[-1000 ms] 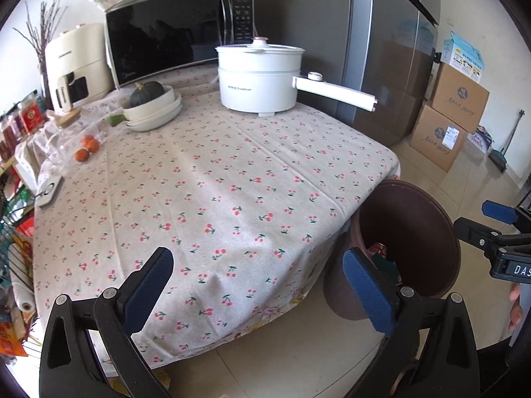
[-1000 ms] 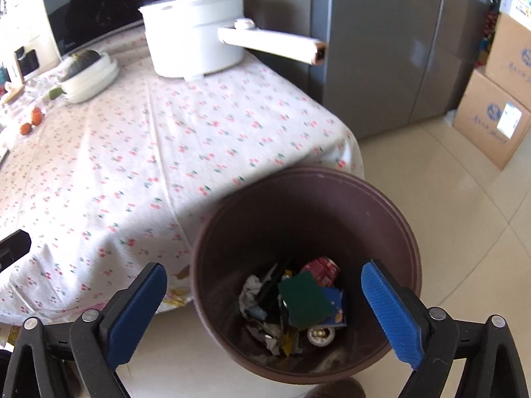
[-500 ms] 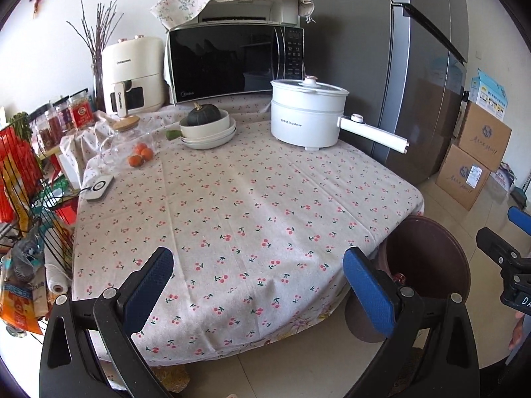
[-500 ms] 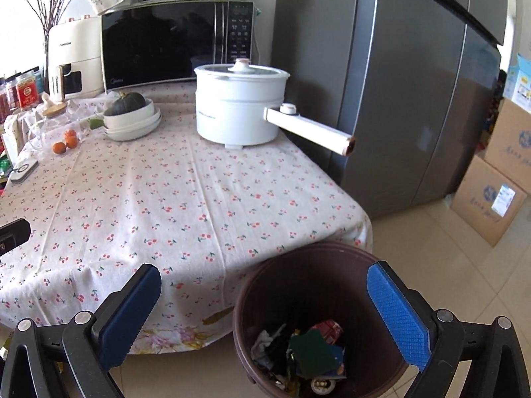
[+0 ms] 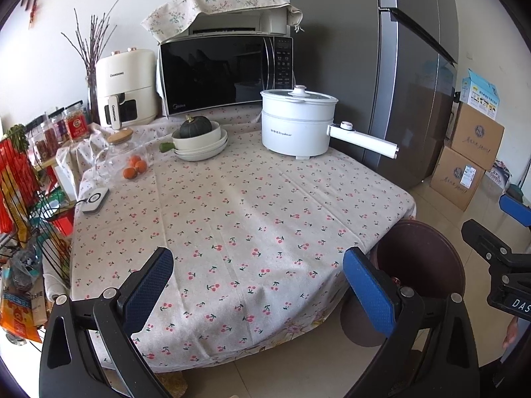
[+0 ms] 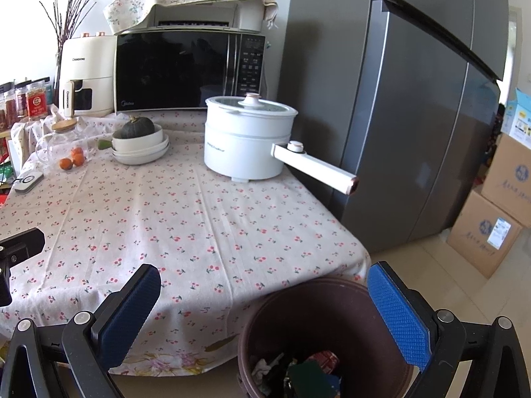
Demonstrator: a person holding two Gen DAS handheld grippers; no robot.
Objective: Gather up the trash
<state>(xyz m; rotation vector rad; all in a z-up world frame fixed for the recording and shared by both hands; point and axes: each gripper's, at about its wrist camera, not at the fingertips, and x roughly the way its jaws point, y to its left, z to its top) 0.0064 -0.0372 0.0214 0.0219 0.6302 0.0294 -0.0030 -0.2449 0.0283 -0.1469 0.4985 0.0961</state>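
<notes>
A dark brown trash bin (image 6: 327, 308) stands on the floor by the table's near right corner, also visible in the left wrist view as the bin (image 5: 421, 265). Mixed trash (image 6: 298, 373) lies at its bottom: crumpled paper, a dark green piece, a red can. My right gripper (image 6: 265, 315) is open and empty, raised above and in front of the bin. My left gripper (image 5: 259, 288) is open and empty, held before the table's front edge. The right gripper (image 5: 504, 229) shows at the right edge of the left wrist view.
The table (image 5: 252, 205) has a cherry-print cloth. On it are a white electric pot (image 5: 297, 126) with a long handle, stacked bowls with a squash (image 5: 199, 139), oranges (image 5: 134, 167), a microwave (image 5: 225, 73) and an air fryer (image 5: 126, 89). A grey fridge (image 6: 398, 99) and cardboard boxes (image 6: 494, 229) stand right.
Both grippers have risen and drawn back from the bin, tilting up. The bin has slid to the bottom of the right wrist view; the table and appliances now fill both views.
</notes>
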